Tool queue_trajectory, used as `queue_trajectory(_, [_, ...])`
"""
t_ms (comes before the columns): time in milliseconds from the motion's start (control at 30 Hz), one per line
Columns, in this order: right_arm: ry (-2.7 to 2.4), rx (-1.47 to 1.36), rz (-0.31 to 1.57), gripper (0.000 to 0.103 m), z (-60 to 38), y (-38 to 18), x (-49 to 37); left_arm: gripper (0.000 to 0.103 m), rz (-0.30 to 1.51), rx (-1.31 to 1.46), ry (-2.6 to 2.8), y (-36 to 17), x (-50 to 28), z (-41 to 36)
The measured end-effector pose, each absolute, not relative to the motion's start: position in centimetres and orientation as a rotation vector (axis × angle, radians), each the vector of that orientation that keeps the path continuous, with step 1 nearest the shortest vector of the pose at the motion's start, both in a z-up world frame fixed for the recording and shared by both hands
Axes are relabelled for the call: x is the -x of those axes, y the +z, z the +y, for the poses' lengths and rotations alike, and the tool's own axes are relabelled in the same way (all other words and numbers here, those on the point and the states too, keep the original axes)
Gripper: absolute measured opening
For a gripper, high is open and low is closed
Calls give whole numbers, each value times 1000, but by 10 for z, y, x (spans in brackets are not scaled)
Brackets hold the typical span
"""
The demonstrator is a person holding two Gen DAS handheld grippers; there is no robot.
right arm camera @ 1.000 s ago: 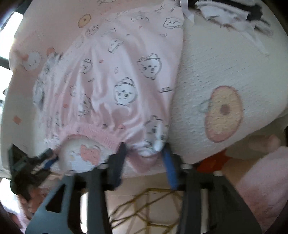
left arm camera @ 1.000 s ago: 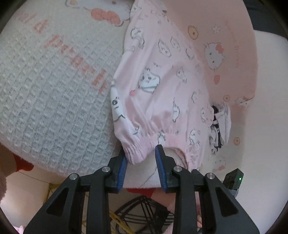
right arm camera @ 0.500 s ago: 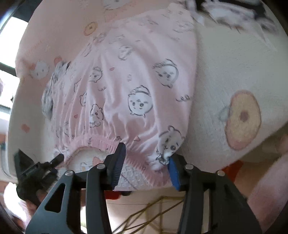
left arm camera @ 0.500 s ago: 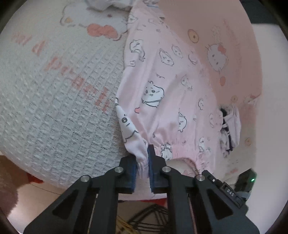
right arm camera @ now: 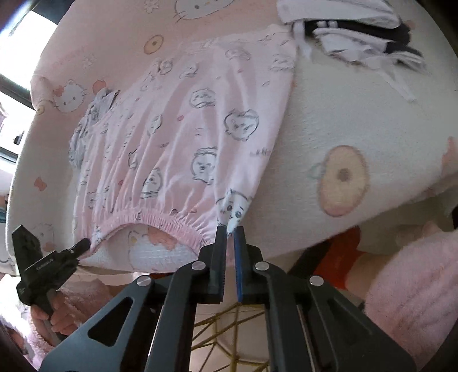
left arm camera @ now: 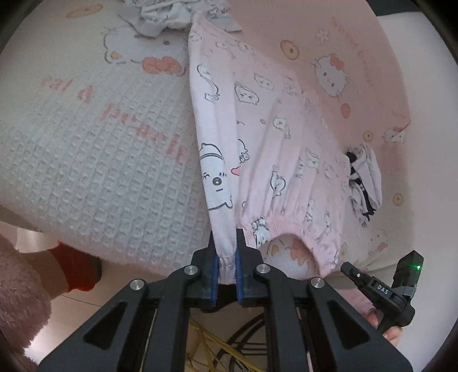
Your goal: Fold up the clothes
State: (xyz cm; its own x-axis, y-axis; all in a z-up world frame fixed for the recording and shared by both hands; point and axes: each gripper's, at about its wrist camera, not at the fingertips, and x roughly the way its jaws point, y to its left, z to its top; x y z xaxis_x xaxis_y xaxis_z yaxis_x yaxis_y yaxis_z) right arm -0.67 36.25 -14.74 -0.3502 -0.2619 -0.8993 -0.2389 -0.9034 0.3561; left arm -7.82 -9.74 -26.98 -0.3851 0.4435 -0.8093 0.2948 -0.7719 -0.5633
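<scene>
One pale pink cartoon-print garment point(left arm camera: 266, 137), two black two-finger grippers point(left arm camera: 227, 257) point(right arm camera: 230, 240), one crumpled black-and-white cloth pile point(right arm camera: 357, 25)

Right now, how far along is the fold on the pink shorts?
Done: the pink shorts lie spread on the blanket. In hand: the left gripper and right gripper are each shut on a waistband corner. Left: no fold made yet; the white garment pile sits untouched.
</scene>
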Motion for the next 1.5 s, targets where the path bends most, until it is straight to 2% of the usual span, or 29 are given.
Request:
queue_trajectory(67, [-2492,-1790,-668,4,333,-161,32,13,-1017,1750,2318,-276,79,-101])
queue_trajectory(133, [-2457,-1798,-731,11,338,-166,26,16,-1022,1806,2311,-282,79,-106])
queue_trajectory(167, [-2419,-1803,-793,19,327,-178,42,16,-1042,1791,2313,-280,80,-109])
queue_trajectory(200, [-2390,-1805,-839,36,322,-184,49,16,-1055,1758,2326,-275,80,-111])
queue_trajectory(233, [-2367,-1805,-878,47,320,-188,52,16,-1067,1725,2339,-270,80,-114])
queue_trajectory(333, [-2374,-1835,-832,50,308,-201,62,24,-1025,1665,2441,-253,79,-119])
queue_trajectory(400, [-2376,-1868,-793,51,300,-212,71,24,-944,1676,2572,-244,78,-123])
queue_trajectory(467, [-2395,-1869,-791,49,299,-214,74,24,-845,1663,2712,-231,76,-124])
queue_trajectory(533, [-2393,-1849,-777,13,297,-211,75,24,-826,1568,2716,-218,78,-124])
queue_trajectory(667, [-2391,-1873,-741,8,294,-211,76,24,-832,1549,2477,-227,103,-107])
queue_trajectory(833, [-2438,-1945,-571,4,293,-207,71,24,-763,1789,2336,-269,118,-92])
queue_trajectory(933, [-2468,-1955,-538,4,298,-203,68,24,-682,1807,2357,-263,120,-86])
queue_trajectory(1000, [-2418,-1892,-659,6,303,-201,69,24,-651,1771,2393,-255,120,-85])
queue_trajectory(1067, [-2374,-1848,-777,19,306,-201,70,24,-619,1732,2413,-246,120,-80])
queue_trajectory(1100, [-2356,-1848,-822,36,307,-204,70,24,-604,1716,2409,-243,121,-77])
queue_trajectory(1133, [-2340,-1856,-863,49,309,-207,70,25,-595,1712,2404,-242,122,-74])
queue_trajectory(1267, [-2276,-1890,-976,49,307,-223,72,26,-561,1746,2384,-247,130,-64])
queue_trajectory(1300, [-2293,-1885,-949,47,304,-223,73,26,-561,1756,2377,-249,132,-62])
queue_trajectory(1367, [-2334,-1871,-869,13,297,-219,76,26,-559,1769,2371,-252,134,-60])
queue_trajectory(1400, [-2345,-1866,-839,7,294,-218,77,26,-557,1774,2370,-254,135,-59])
queue_trajectory(1500, [-2343,-1836,-902,6,297,-215,77,26,-577,1779,2364,-255,135,-61])
